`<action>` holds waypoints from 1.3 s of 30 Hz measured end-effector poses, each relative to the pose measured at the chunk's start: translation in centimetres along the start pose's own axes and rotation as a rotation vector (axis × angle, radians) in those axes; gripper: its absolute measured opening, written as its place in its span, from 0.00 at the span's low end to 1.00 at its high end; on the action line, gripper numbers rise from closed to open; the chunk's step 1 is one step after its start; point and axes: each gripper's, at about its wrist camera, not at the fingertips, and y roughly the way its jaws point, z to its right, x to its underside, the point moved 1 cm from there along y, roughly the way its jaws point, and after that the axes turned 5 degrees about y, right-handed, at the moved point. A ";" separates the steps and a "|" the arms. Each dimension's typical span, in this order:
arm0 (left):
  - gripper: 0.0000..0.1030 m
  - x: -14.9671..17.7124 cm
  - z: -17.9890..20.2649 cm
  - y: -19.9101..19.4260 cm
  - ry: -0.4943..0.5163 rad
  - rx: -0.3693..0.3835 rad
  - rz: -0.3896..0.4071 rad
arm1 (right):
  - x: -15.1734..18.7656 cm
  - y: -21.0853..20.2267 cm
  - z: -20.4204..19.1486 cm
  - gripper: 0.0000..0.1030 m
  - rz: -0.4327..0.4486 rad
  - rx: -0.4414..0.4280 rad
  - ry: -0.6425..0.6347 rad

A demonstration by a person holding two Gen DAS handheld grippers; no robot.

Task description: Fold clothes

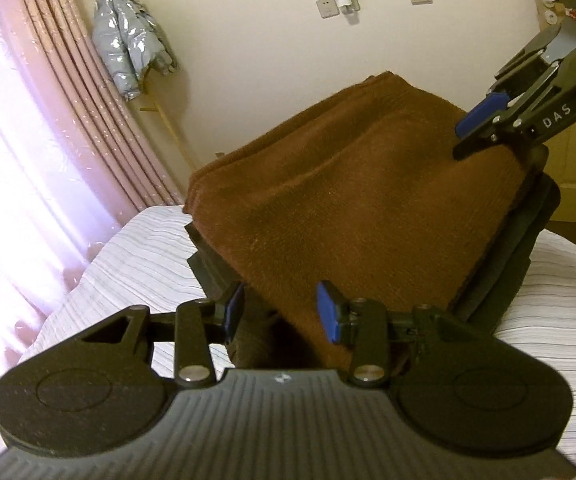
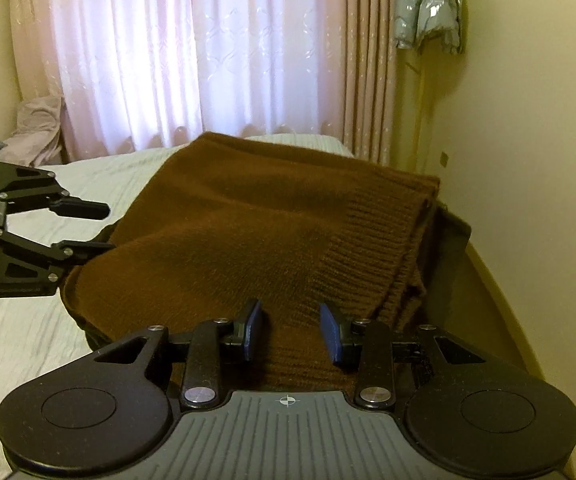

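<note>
The left claw (image 1: 280, 312) is hanging with its blue pads spread apart, released, nothing pinched between them, and the near edge of the brown sweater (image 1: 348, 208) is lying in the gap just beyond the tips. The right claw (image 2: 292, 332) is likewise standing released, its pads parted over the near hem of the same sweater, the knit passing under and between them without being clamped. Seen from the left camera, the right claw is hovering at the far right corner of the sweater; seen from the right camera, the left claw is sitting at the sweater's left edge. The sweater is lying folded in several layers, its ribbed edges stacked on the right, resting on top of a dark garment (image 1: 524, 232) that is poking out beneath it, all on the striped bed (image 1: 128, 264). This would suit either a finished fold just let go or a stack about to be taken up for another fold. The risk I am seeing: the layers are thick and loose, so a pinch catching only the top layer would be peeling the stack open, and a pinch reaching too deep could be dragging the dark garment along and skewing the pile.
</note>
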 end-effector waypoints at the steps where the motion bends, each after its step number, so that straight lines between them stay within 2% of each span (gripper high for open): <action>1: 0.35 0.1 0.1 -0.2 -0.001 -0.002 0.001 | 0.3 -0.1 -0.2 0.36 0.000 0.003 -0.002; 7: 0.42 0.0 -0.2 -1.3 -0.053 -0.022 0.017 | 0.5 -0.8 -0.3 0.37 0.024 0.009 0.014; 9: 0.47 0.0 -0.3 -1.9 -0.082 -0.029 0.026 | 0.5 -1.2 -0.3 0.52 0.044 0.013 0.021; 10: 0.49 0.0 -0.4 -2.2 -0.094 -0.033 0.030 | 0.6 -1.5 -0.3 0.72 0.060 0.019 0.022; 11: 0.51 0.1 -0.3 -2.4 -0.098 -0.037 0.030 | 0.8 -1.9 -0.3 0.79 0.081 0.021 0.025; 14: 0.52 0.3 0.0 -2.9 -0.106 -0.045 0.028 | 1.4 -2.5 0.0 0.79 0.097 0.013 0.042; 16: 0.55 0.3 0.2 -3.3 -0.118 -0.047 0.024 | 1.8 -3.0 0.2 0.79 0.111 0.015 0.056; 18: 0.64 0.5 0.3 -3.7 -0.132 -0.050 0.024 | 2.3 -3.6 0.4 0.79 0.132 0.021 0.064; 20: 0.65 0.9 0.5 -4.3 -0.151 -0.050 0.022 | 3.0 -4.4 0.5 0.79 0.162 0.024 0.090; 22: 0.69 1.6 1.0 -4.9 -0.173 -0.054 0.015 | 4.3 -5.3 0.6 0.79 0.192 0.023 0.129; 26: 0.82 3.6 2.4 -6.2 -0.239 -0.055 -0.016 | 8.2 -7.0 0.1 0.79 0.243 0.031 0.191; 29: 0.92 5.1 3.3 -6.9 -0.300 -0.048 -0.040 | 11.4 -7.1 -0.5 0.79 0.219 0.056 0.267; 32: 0.95 6.2 4.2 -7.2 -0.361 -0.032 -0.073 | 13.7 -6.5 -1.4 0.79 0.156 0.062 0.325; 35: 0.97 7.2 5.0 -7.4 -0.422 -0.013 -0.109 | 14.8 -6.1 -2.1 0.79 0.110 0.053 0.359; 39: 0.98 8.5 6.0 -7.7 -0.502 0.009 -0.158 | 15.3 -5.3 -3.1 0.80 0.068 0.038 0.333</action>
